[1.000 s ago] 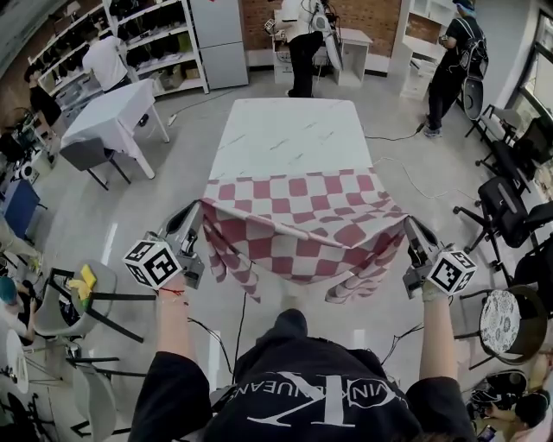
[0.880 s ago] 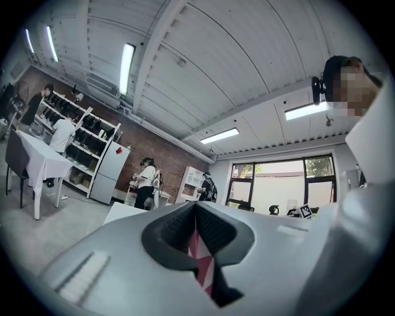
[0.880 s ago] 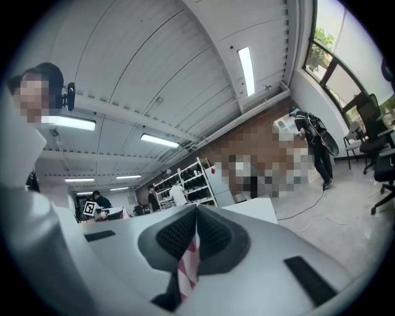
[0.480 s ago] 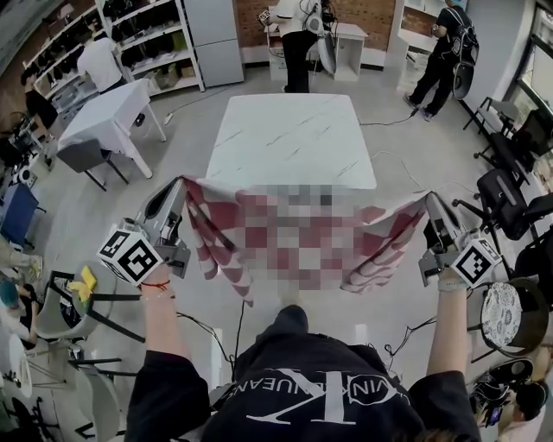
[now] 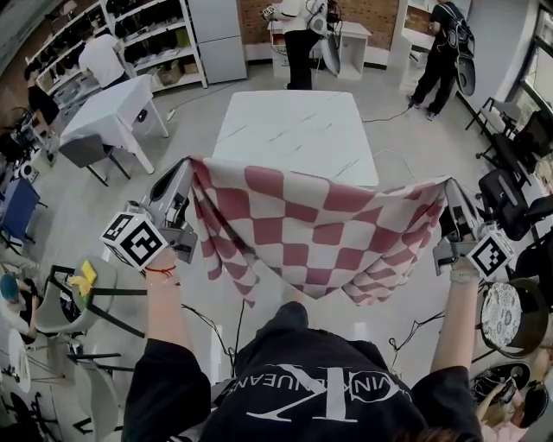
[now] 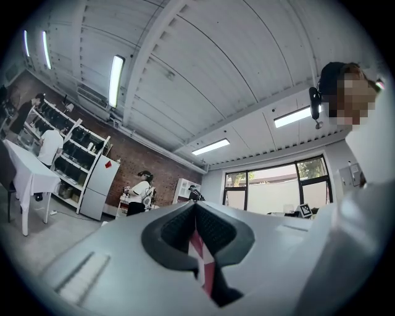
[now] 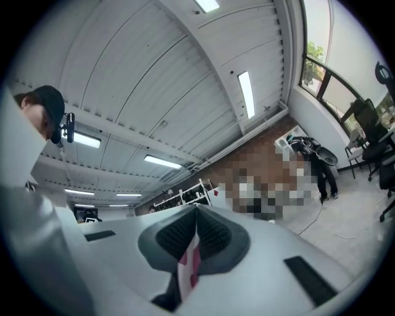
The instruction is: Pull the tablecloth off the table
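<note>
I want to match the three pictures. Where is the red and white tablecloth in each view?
Head view: the tablecloth hangs spread across the middle, in front of the white table.
Left gripper view: a narrow strip of it is pinched in the jaws, lower centre.
Right gripper view: a narrow strip is pinched in the jaws, lower centre.
Shared landmark: the brick wall, at the head view's top, left of centre, and mid-picture.

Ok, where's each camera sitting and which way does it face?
Head view: on the person's head, steeply down at the tablecloth held between left gripper and right gripper, table beyond; arms, torso show.
Left gripper view: on that gripper, facing the ceiling; jaws shut on tablecloth, person's head at right.
Right gripper view: likewise; head at left.
All share the tablecloth.
</note>
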Available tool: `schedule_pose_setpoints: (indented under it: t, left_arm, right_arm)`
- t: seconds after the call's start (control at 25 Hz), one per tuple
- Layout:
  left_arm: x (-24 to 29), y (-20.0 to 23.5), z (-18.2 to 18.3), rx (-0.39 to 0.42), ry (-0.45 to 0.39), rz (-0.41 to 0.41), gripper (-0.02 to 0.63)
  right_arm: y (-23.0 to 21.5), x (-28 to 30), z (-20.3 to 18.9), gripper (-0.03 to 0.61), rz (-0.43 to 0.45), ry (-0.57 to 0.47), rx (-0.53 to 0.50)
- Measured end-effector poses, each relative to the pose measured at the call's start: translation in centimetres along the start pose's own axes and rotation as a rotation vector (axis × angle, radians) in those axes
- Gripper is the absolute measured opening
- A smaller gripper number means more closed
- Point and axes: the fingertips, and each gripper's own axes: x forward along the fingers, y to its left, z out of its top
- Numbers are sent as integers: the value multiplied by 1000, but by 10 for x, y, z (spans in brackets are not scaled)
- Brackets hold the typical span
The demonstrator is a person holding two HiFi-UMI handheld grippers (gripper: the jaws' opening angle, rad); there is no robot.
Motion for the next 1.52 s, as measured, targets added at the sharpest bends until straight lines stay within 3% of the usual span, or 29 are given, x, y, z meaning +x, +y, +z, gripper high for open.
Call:
schedule_pose_setpoints:
  t: [0.4,0.72,0.96,1.16,1.4,1.52]
  left_arm:
    - [19,-6,-52,-23,62,-41,11]
    - [27,7,-98,-38,109,27,11]
    - [37,9,-116,-54,131,51,11]
    - [44,11,-124,-30,145,68,11]
    - [52,8,-134,82,184,102,11]
    - [56,8,-137,93,192,107,11]
  right_arm:
    - [-19,-12,-27,9,-73,27,16]
    - [-51,-22,-68,9,-160,103,8]
    - [-66,-23,-78,9,-183,105,23]
    - [-73,-20,-86,9,-203,124,-14]
    - [-74,-13,-96,9,-219,144,-104]
    - [-73,-9,-100,9,-214,156,-145]
